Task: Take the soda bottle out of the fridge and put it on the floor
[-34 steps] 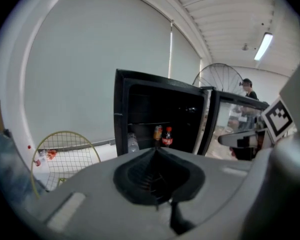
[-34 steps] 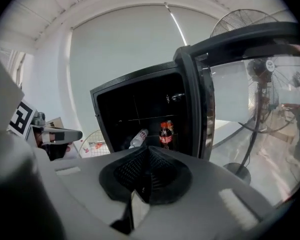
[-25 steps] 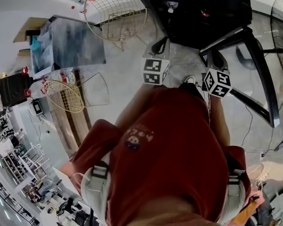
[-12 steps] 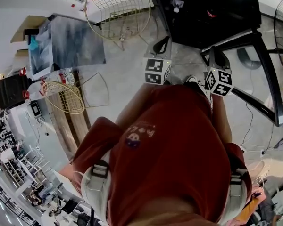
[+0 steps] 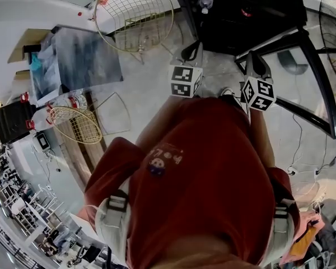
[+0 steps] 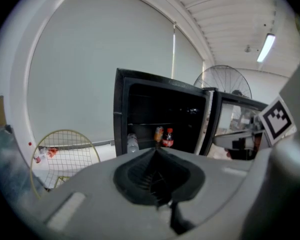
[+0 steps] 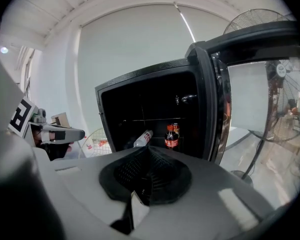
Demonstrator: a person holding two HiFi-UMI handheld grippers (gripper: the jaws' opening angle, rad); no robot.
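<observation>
Black fridge (image 7: 140,99): open, straight ahead of the left gripper (image 6: 155,151) and the right gripper (image 7: 147,149); its glass door (image 7: 217,109) is swung out on the right gripper's right.
Soda bottle (image 7: 171,135): upright inside the fridge below the shelf line, red label, well ahead of the right gripper and slightly right of its tip; untouched.
Grip state: right gripper pressed fully together, nothing between the jaws; left gripper likewise closed and empty.
Step in hand: the approach. I judge one gripper should spread wide before it reaches the shelf, go in level, and close on the bottle's body below the cap.
In the way: a can (image 6: 159,133) just beside the bottle and a clear bottle (image 7: 142,139) lying tilted further left; the door edge crowds the right.
Around: a wire fan guard (image 6: 65,154) off to the left gripper's left, a standing fan (image 6: 222,84) beyond the door.
</observation>
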